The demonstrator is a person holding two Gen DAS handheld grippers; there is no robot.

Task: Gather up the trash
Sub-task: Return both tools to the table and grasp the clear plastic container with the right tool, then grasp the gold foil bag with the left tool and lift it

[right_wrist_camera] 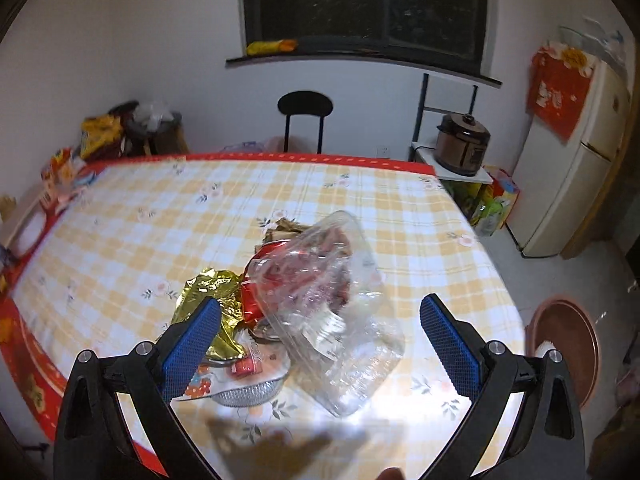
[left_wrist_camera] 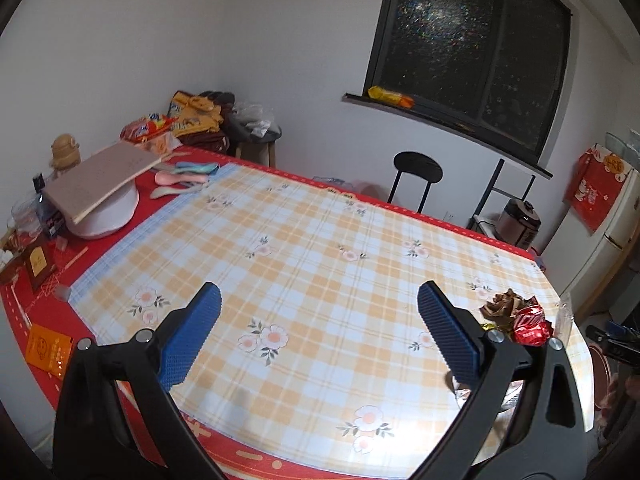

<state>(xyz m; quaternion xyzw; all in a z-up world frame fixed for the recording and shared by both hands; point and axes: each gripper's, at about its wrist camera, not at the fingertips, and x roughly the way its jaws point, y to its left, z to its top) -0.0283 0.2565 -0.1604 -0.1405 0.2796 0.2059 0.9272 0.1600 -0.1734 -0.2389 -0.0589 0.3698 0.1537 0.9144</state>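
Between the spread right claw point(right_wrist_camera: 320, 340) fingers, clear plastic bag point(right_wrist_camera: 332, 300) lengthwise front-to-back.

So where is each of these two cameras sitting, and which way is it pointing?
Left wrist view: sits on the left hand-held gripper, looking across the checked tablecloth toward the window; its blue fingers are spread, nothing between them.
Right wrist view: sits on the right hand-held gripper, looking down at a trash pile, a clear plastic bag between its spread fingers.
Shared: the red wrapper, black chair and window.
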